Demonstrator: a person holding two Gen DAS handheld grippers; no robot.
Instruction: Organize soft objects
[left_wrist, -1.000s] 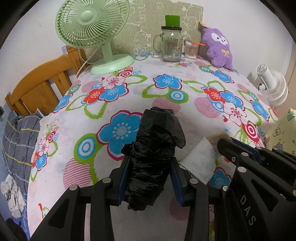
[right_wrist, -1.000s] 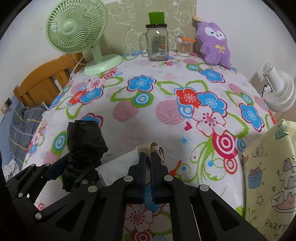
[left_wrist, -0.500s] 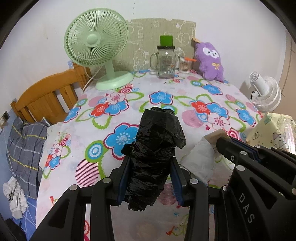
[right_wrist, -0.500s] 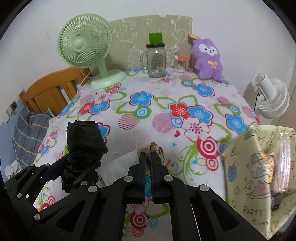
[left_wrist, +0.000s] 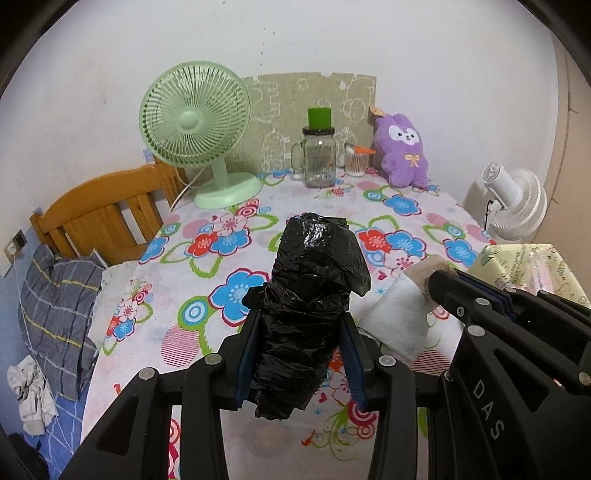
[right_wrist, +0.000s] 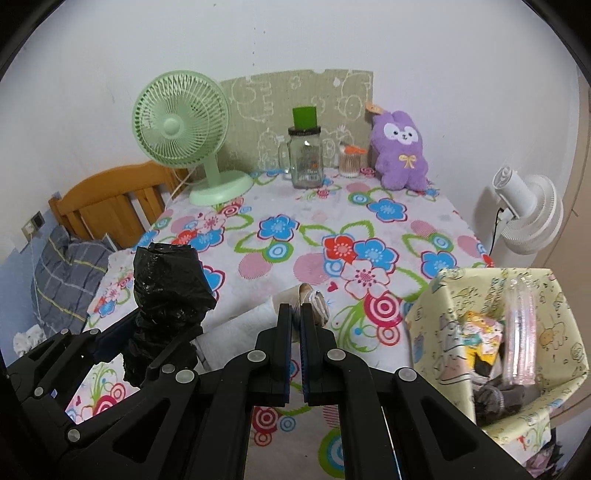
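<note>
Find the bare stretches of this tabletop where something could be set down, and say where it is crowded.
Free: the wide middle of the table, in front of the fan, jar and plush. Crowded: the back edge, where those stand.

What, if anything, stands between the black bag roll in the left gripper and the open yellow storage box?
The right gripper, shut on a white paper roll, sits between the black bag roll and the yellow box.

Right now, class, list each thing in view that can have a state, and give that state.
Left gripper: shut on black bag, lifted off the table.
Right gripper: shut on paper roll.
Green fan: upright, blades not visibly blurred.
Jar: upright, lidded.
Plush: propped upright.
Yellow box: open, holding items.
</note>
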